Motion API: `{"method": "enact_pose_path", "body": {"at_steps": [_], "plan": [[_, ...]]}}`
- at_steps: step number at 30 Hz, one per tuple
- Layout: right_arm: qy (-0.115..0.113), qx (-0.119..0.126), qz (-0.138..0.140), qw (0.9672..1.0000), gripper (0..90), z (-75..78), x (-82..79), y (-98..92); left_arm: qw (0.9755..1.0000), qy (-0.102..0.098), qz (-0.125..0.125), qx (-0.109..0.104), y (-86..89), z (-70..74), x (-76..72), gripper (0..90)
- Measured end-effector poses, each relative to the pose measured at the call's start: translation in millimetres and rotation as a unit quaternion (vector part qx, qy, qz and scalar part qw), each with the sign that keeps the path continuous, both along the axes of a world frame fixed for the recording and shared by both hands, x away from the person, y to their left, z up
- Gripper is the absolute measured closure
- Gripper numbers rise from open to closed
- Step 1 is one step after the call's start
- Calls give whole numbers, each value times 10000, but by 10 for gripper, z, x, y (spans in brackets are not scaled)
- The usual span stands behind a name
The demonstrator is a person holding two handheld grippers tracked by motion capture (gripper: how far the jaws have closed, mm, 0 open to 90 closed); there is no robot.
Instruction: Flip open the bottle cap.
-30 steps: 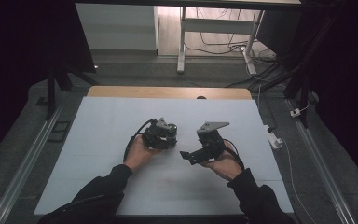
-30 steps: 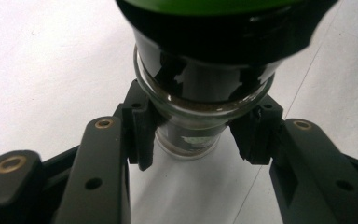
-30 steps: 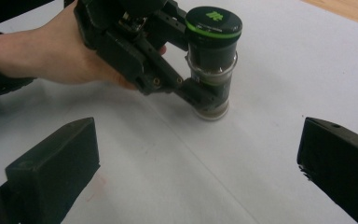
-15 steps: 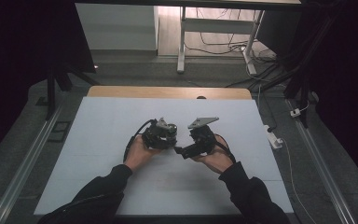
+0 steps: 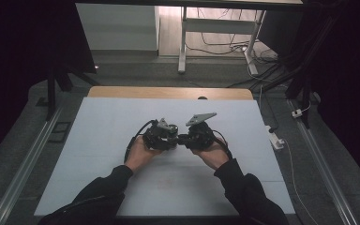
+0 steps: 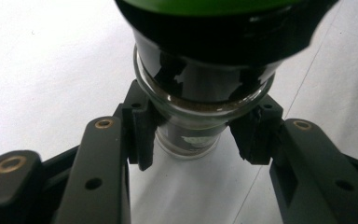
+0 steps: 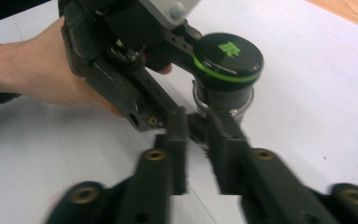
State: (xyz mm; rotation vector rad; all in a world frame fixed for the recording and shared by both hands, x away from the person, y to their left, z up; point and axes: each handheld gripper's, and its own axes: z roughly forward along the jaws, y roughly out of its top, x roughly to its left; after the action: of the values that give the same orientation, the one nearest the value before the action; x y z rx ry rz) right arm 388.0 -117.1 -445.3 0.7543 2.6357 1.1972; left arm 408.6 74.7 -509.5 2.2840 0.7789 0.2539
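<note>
While the left gripper (image 6: 193, 135) squeezes the glass neck of a small jar (image 6: 200, 107), its two black jaws sit tight on both sides of the glass. The jar has a black lid (image 7: 227, 57) with a green ring and a green mark on top. The lid is on the jar.

The right gripper (image 7: 196, 128) comes in close from the near side. Its jaws are only a little way apart and hold nothing. They point at the jar just under the lid, very near the glass, but I cannot tell if they touch it.

The jar is up off the desk (image 5: 103, 131), held in the middle of it, between the two hands. The left hand (image 5: 139, 152) and the right hand (image 5: 211, 154) are close together.

My guess is that the job is to open the jar. Holding it firm is done. Gripping the lid and turning it off is left to do. The right gripper looks too low for the lid.

The white desk has nothing else on it. Cables (image 5: 225, 44) and a table leg (image 5: 183, 40) lie on the floor far behind. Nothing blocks the way.
</note>
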Motion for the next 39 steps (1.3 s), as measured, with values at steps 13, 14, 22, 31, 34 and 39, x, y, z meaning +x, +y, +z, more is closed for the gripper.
{"method": "enact_pose_path", "body": {"at_steps": [13, 14, 22, 31, 34, 39], "plan": [[179, 58, -36, 9998, 900, -22, 84, 88, 10000, 1, 13, -5, -3, -1, -2, 536], [172, 81, -36, 9998, 899, -15, 86, 89, 10000, 0, 14, -6, -4, -1, -2, 536], [123, 110, -115, 9998, 899, -3, 102, 128, 10000, -8, 32, -3, -6, -2, -5, 536], [74, 181, -267, 9995, 900, 27, 133, 108, 10000, -8, 11, 44, -6, 2, -5, 537], [51, 228, -296, 9993, 900, 41, 144, 106, 10000, -11, 25, 29, -7, 0, -7, 537], [-5, 253, -330, 9991, 900, 64, 158, 116, 10000, -8, 26, 25, -8, -1, -8, 537]]}}
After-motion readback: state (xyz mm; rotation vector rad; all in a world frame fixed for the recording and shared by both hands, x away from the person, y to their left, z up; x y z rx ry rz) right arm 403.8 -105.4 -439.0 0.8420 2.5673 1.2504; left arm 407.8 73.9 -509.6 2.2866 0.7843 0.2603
